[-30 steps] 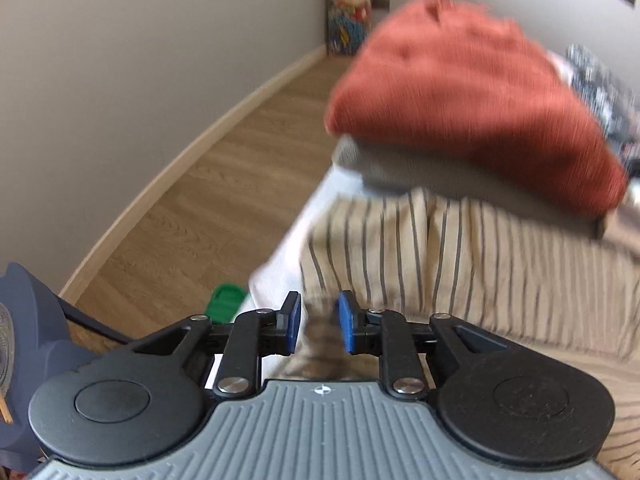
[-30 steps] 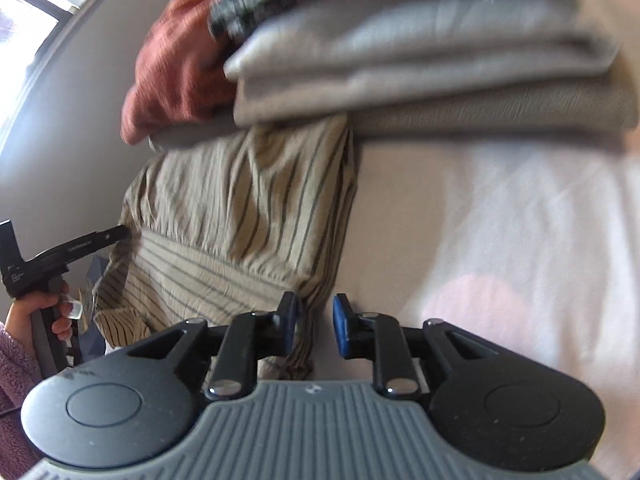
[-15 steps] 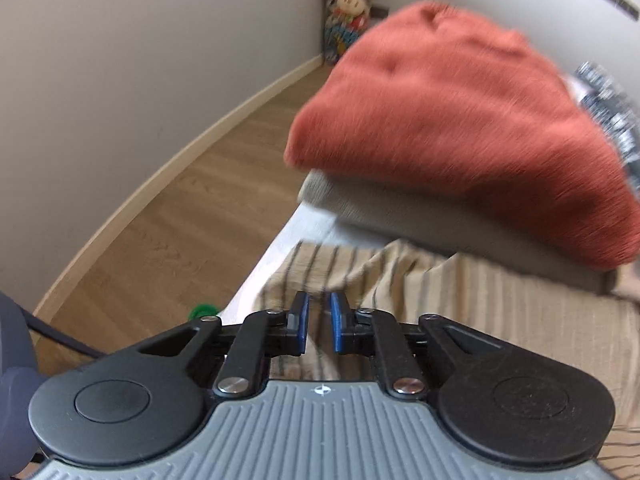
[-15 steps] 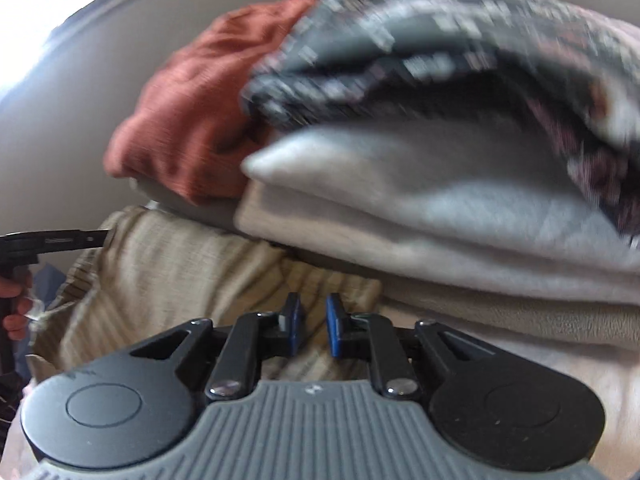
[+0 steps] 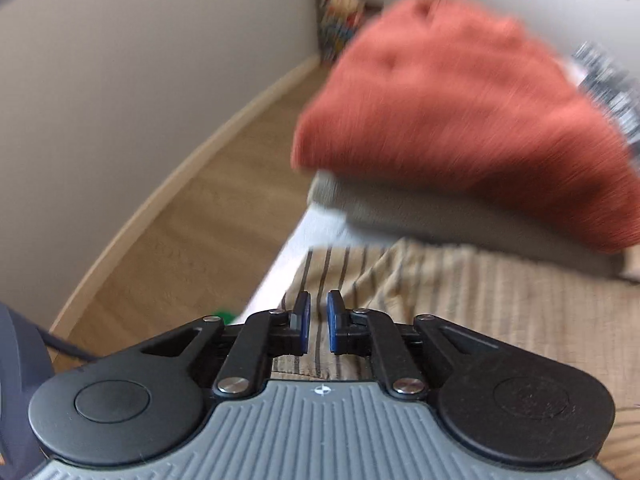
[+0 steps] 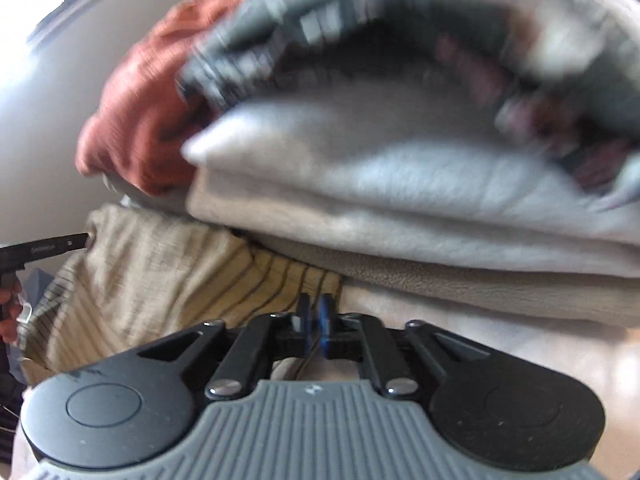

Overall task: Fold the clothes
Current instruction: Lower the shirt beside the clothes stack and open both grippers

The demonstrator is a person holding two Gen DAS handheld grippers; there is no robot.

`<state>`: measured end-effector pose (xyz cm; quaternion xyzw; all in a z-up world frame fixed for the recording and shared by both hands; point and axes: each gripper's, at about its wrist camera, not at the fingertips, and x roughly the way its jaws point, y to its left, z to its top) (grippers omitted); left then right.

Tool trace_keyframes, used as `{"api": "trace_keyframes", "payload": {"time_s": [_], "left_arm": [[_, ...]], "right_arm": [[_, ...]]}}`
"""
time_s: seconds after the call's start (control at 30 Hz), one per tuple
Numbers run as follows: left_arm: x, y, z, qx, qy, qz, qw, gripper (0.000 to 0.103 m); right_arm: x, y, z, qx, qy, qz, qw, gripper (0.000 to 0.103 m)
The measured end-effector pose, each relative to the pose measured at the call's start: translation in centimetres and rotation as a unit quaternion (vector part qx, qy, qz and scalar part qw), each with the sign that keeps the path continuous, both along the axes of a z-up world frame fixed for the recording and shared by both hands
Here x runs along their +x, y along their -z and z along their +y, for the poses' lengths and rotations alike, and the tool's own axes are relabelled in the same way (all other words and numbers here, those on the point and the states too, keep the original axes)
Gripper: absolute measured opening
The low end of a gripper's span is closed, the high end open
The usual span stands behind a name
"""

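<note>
A beige garment with dark stripes [image 5: 480, 300] lies on the white bed sheet [image 5: 296, 248]. My left gripper [image 5: 319, 320] is shut on its left edge, a fold of striped cloth pinched between the blue pads. In the right wrist view the same garment [image 6: 160, 280] spreads to the left. My right gripper [image 6: 314, 320] holds its right edge; its jaws are closing, almost together, with the cloth between them. The tip of the left gripper [image 6: 82, 241] shows at the garment's far left, with a hand [image 6: 8, 312] behind it.
Just beyond the garment stand folded stacks: a rust-red sweater [image 5: 460, 112] on a grey piece [image 5: 400, 212], and a dark patterned garment [image 6: 360, 40] on light grey [image 6: 400, 168] and beige [image 6: 360, 232] folds. Wooden floor [image 5: 200, 220] and a wall lie left of the bed.
Both grippers closed on the striped garment's edges and carried them toward the folded stacks, which now fill more of both views.
</note>
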<state>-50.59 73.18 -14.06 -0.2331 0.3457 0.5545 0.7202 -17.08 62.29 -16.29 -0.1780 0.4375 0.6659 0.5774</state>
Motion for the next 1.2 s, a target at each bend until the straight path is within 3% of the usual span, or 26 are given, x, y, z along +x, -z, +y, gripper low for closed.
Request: {"api": "trace_keyframes", "payload": {"time_s": [0.23, 0.37, 0.5, 0.73, 0.93, 1.1, 1.2], "left_arm": [[-1.4, -3.5, -8.2, 0.034, 0.056, 0.017, 0.9977, 0.006], [-1.0, -3.1, -11.4, 0.061, 0.082, 0.055, 0.9932, 0.006], [-1.0, -0.5, -11.9, 0.035, 0.073, 0.094, 0.9923, 0.006], [-2.9, 3.8, -11.4, -0.022, 0.025, 0.100, 0.9944, 0.003], [-2.8, 5.1, -11.2, -0.031, 0.018, 0.104, 0.9939, 0.003], [-2.8, 2.4, -11.6, -0.032, 0.000, 0.100, 0.9945, 0.003], [-2.7, -1.1, -14.1, 0.006, -0.003, 0.069, 0.9976, 0.003]], "right_arm": [[-4.4, -4.4, -7.0, 0.042, -0.034, 0.013, 0.998, 0.009], [-8.8, -4.8, -10.2, 0.053, -0.066, -0.013, 0.996, 0.009], [-11.5, -2.5, -12.1, 0.009, -0.072, -0.072, 0.995, 0.011], [-12.5, 0.6, -10.9, -0.073, -0.068, -0.114, 0.988, 0.013], [-13.1, 1.6, -10.6, -0.081, -0.069, -0.131, 0.986, 0.014], [-11.5, 0.4, -11.1, -0.075, -0.045, -0.087, 0.992, 0.014], [-10.2, -1.8, -12.8, -0.032, -0.009, -0.067, 0.997, 0.016]]}}
